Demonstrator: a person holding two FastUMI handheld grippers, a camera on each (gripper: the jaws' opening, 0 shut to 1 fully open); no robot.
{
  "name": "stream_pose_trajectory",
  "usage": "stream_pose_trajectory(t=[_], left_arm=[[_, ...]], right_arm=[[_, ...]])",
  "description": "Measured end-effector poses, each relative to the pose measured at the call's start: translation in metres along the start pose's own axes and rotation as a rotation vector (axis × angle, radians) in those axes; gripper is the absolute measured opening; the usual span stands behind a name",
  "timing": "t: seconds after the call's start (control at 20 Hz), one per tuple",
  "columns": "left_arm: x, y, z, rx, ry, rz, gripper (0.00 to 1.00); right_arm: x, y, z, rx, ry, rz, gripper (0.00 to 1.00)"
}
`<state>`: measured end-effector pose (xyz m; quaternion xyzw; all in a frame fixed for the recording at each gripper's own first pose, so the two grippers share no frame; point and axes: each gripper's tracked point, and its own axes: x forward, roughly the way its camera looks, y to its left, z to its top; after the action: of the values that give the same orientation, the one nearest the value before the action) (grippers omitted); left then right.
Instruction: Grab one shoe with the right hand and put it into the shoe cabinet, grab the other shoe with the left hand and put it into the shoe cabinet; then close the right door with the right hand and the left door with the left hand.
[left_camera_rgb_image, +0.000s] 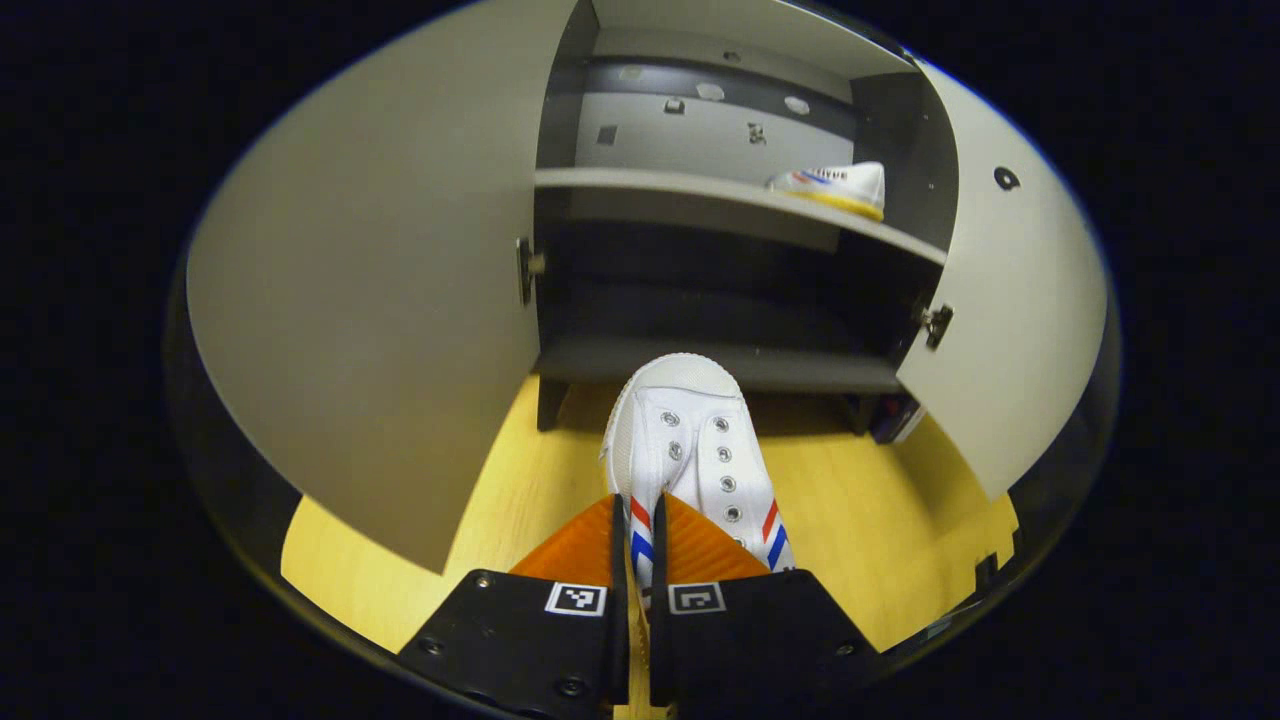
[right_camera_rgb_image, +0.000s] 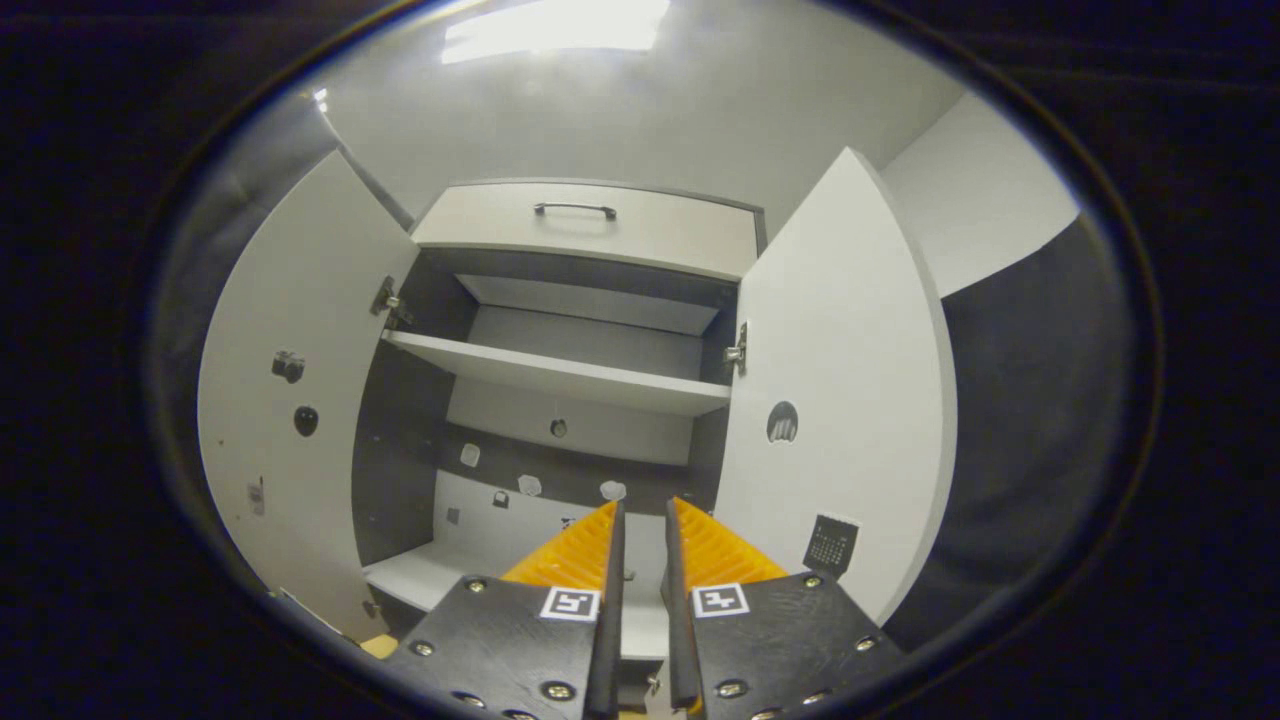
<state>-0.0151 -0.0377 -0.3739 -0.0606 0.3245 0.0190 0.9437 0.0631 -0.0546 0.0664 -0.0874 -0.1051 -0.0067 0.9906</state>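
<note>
My left gripper (left_camera_rgb_image: 640, 497) is shut on the collar of a white shoe (left_camera_rgb_image: 690, 440) with red and blue stripes. The shoe's toe points at the open shoe cabinet (left_camera_rgb_image: 560, 120), just before its bottom shelf (left_camera_rgb_image: 800, 368). A second white shoe (left_camera_rgb_image: 835, 187) with a yellow sole lies on the middle shelf (left_camera_rgb_image: 650, 185), at its right end. Both doors stand wide open: the left door (left_camera_rgb_image: 380, 300) and the right door (left_camera_rgb_image: 1010, 300). My right gripper (right_camera_rgb_image: 643, 505) is shut with nothing in it, raised before the cabinet's interior between the left door (right_camera_rgb_image: 300, 400) and the right door (right_camera_rgb_image: 840, 400).
The floor (left_camera_rgb_image: 520, 500) is yellow wood. Above the cabinet's open bay is a drawer front (right_camera_rgb_image: 600, 230) with a dark handle (right_camera_rgb_image: 575, 210). An upper shelf (right_camera_rgb_image: 560, 375) spans the bay. A small dark object (left_camera_rgb_image: 895, 418) sits by the cabinet's right foot.
</note>
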Motion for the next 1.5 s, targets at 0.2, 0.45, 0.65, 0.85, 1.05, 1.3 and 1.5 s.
stream_pose_trajectory(t=[0.2,0.45,0.65,0.85,1.05,1.3,1.5], left_arm=[[-0.006,-0.010,0.079,-0.026,-0.123,-0.022,0.09],[0.005,-0.028,0.171,-0.013,-0.247,-0.059,0.11],[0.026,-0.039,0.240,0.028,-0.344,-0.057,0.08],[0.058,-0.052,0.295,0.063,-0.394,-0.061,0.08],[0.100,-0.053,0.325,0.065,-0.384,-0.032,0.08],[0.151,-0.058,0.335,0.075,-0.317,-0.027,0.08],[0.176,-0.058,0.323,0.097,-0.259,-0.019,0.09]], right_arm=[[-0.015,0.009,-0.003,-0.002,0.000,0.011,0.19],[-0.028,0.010,-0.002,0.051,0.014,0.023,0.19],[-0.038,0.005,-0.001,0.059,0.028,0.023,0.19],[-0.052,-0.011,0.002,0.061,0.032,-0.005,0.19],[-0.070,-0.033,-0.002,0.058,0.055,-0.047,0.19],[-0.084,-0.058,-0.013,0.045,0.104,-0.093,0.19],[-0.091,-0.082,-0.016,0.038,0.121,-0.143,0.19]])
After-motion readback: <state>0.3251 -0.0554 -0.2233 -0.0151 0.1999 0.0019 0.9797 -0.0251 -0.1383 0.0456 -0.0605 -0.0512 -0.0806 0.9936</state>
